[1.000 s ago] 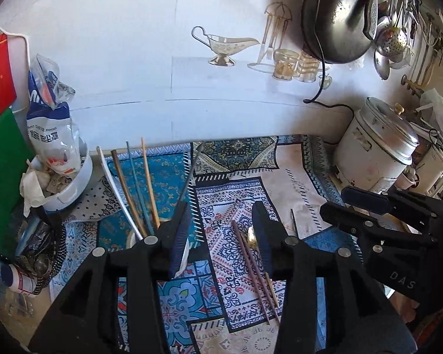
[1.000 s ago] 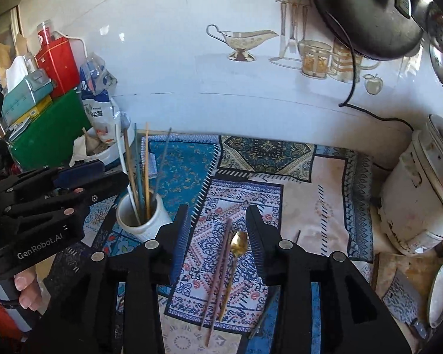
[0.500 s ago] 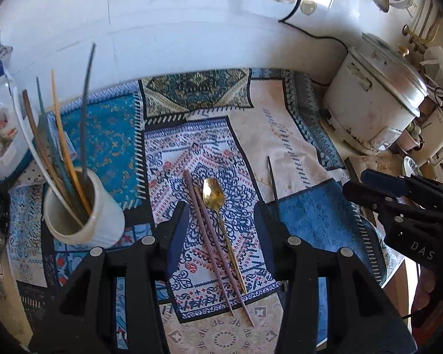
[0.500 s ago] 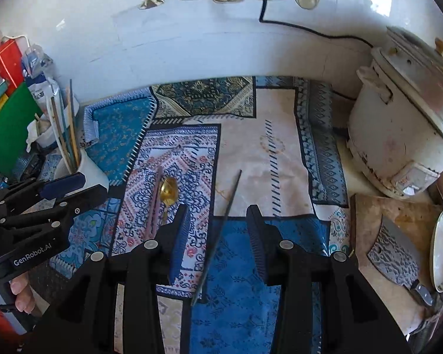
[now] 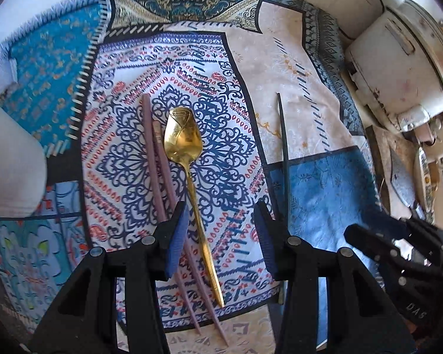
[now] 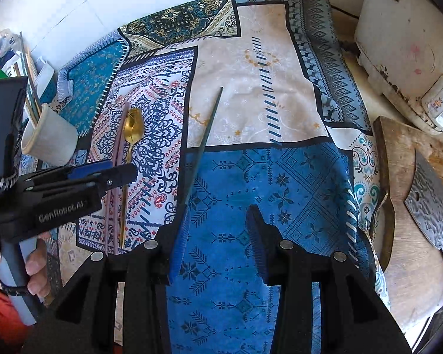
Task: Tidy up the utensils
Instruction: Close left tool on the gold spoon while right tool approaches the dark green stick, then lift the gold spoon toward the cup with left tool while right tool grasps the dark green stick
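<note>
Left gripper (image 5: 221, 233) hangs jaws apart right over the gold spoon (image 5: 182, 138), nothing pinched; the spoon's handle and the two pink chopsticks (image 5: 159, 171) beside it run down between its blue pads. Spoon and chopsticks lie flat on the patterned cloth (image 5: 325, 183), touching or nearly so, bowl end pointing away from the camera. Right gripper (image 6: 217, 236) is also parted and empty, hovering over the blue patch of cloth, with a dark chopstick (image 6: 205, 144) lying by itself just ahead of its left pad, well apart from the spoon. White cup (image 6: 48, 135) with a few sticks standing in it sits at the cloth's left edge. Rice cooker (image 6: 404, 38) is off on the right, with a cleaver (image 6: 431, 203) on a wooden board (image 6: 398, 236).
</note>
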The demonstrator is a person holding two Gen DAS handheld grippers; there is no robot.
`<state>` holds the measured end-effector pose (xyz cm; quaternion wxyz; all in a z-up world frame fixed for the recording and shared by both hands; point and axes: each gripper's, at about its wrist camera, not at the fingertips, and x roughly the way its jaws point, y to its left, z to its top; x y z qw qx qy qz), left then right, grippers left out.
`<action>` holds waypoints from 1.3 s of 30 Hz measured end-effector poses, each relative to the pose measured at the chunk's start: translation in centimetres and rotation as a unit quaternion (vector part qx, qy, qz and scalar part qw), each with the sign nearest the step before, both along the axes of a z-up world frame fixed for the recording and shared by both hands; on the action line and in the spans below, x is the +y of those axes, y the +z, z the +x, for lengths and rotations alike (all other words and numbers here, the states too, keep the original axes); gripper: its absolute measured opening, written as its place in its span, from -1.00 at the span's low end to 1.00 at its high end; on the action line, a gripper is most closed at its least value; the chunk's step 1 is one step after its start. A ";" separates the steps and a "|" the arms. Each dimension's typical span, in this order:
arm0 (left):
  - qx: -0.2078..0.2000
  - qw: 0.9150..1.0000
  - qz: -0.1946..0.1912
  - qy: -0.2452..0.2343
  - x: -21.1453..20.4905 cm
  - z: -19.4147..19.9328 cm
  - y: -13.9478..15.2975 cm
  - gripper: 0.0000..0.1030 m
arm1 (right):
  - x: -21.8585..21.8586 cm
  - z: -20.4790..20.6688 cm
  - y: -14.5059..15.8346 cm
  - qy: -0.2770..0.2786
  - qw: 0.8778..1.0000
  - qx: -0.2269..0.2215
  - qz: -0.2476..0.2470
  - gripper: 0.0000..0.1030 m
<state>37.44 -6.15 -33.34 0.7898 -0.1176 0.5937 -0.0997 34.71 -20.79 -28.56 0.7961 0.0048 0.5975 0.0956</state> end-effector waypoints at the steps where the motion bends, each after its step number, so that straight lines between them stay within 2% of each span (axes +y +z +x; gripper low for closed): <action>1: 0.005 1.000 -0.011 0.005 0.1 0.2 -0.2 -0.14 | -0.2 0.1 -0.1 -0.002 1.000 0.001 0.002 -0.30; 8: 0.013 1.000 -0.005 0.019 0.3 2.0 -1.2 -0.14 | -0.9 1.1 -0.5 -0.010 1.000 0.006 0.018 -0.30; 12: 0.007 0.999 0.013 0.030 0.5 3.0 -1.4 -0.14 | -0.9 1.7 -0.7 -0.008 1.000 0.009 0.023 -0.30; 17: -0.007 0.999 0.040 0.019 -0.2 4.2 -1.5 -0.14 | -1.2 2.3 -0.5 -0.009 1.000 0.006 0.026 -0.30; 21: -0.030 0.997 0.073 0.009 -1.2 5.2 -1.7 -0.13 | -1.7 2.5 -0.5 -0.014 1.000 0.001 0.026 -0.30; 24: -0.049 0.989 0.136 -0.019 -2.8 6.0 -2.1 -0.08 | -1.9 2.5 -0.7 -0.020 0.999 0.003 0.027 -0.30; 25: -0.055 0.987 0.147 -0.023 -3.1 6.2 -2.1 0.00 | -2.0 2.5 -0.8 -0.021 0.999 0.004 0.027 -0.30; 30: -0.056 0.988 0.142 -0.010 -2.9 7.8 -2.2 0.05 | -2.2 2.3 -1.0 -0.025 0.999 0.005 0.026 -0.30; 31: -0.056 0.988 0.141 -0.011 -2.9 8.0 -2.2 0.02 | -2.2 2.3 -1.0 -0.026 0.999 0.005 0.025 -0.30; 33: -0.060 0.989 0.130 -0.017 -2.9 8.3 -2.1 -0.16 | -2.2 2.3 -1.0 -0.025 0.999 0.003 0.022 -0.30; 34: -0.063 0.990 0.121 -0.022 -3.0 8.4 -2.0 -0.37 | -2.3 2.2 -1.0 -0.025 0.999 0.002 0.021 -0.30; 39: -0.059 0.990 0.119 -0.035 -3.5 8.5 -1.8 -0.37 | -1.9 2.3 -1.1 -0.021 1.000 0.000 0.019 -0.30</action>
